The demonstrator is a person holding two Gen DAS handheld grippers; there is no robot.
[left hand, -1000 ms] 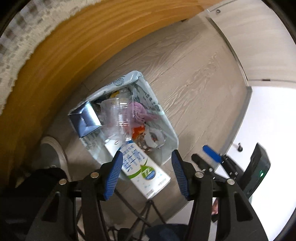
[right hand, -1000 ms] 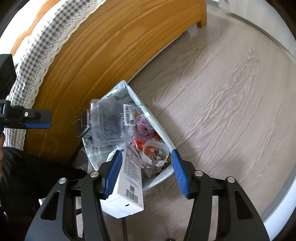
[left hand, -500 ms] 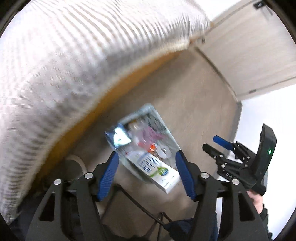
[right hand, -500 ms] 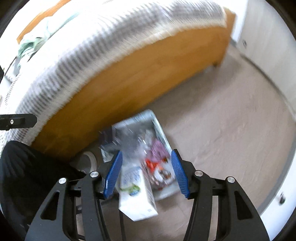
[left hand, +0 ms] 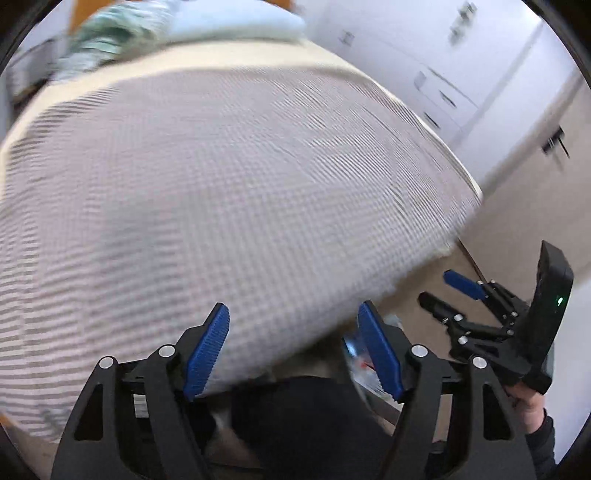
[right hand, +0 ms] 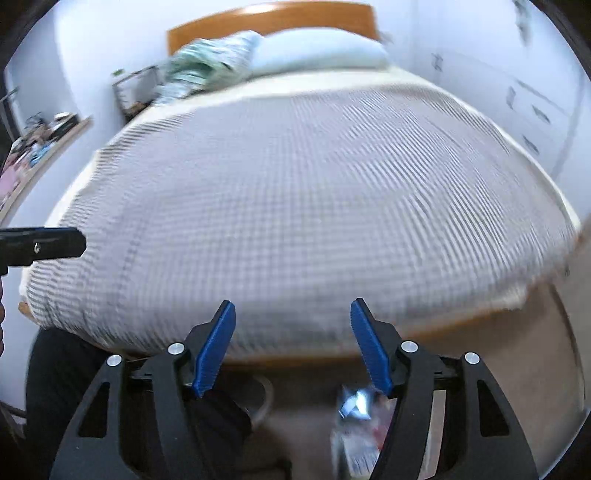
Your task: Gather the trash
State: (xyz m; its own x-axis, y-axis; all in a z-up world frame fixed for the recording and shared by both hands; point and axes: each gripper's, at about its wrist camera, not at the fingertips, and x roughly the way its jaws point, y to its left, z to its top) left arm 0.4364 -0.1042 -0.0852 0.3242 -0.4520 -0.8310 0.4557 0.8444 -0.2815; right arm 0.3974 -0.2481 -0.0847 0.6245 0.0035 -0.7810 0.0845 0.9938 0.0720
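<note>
Low in the right wrist view, I see the trash bin [right hand: 356,424] on the floor below the foot of the bed [right hand: 295,206], blurred by motion; a shiny scrap and some pale packaging show inside it, nothing I can name more finely. In the left wrist view only a sliver of that bin [left hand: 356,354] shows, just under the bed's overhanging cover and partly behind my left tool's right-hand finger.

Right gripper [right hand: 291,345]: blue pads spread wide, nothing between them. It hangs above the bin, pointed across the bed's foot end.

Left gripper [left hand: 295,349]: blue pads likewise set wide apart and bare, raised in front of the checked bedspread [left hand: 221,206].

From the left wrist view the right gripper [left hand: 456,295] also appears to the right of the bed, jaws parted, a green light on its black body, held in my hand [left hand: 530,408].

Outward from the bed: a white pillow [right hand: 317,51] and a green patterned bundle of cloth [right hand: 203,70] lie at its head, against the orange wooden headboard [right hand: 269,20]. White cabinets [right hand: 532,107] stand to the right of the bed, a cluttered shelf [right hand: 40,147] to its left. All soft with blur.
</note>
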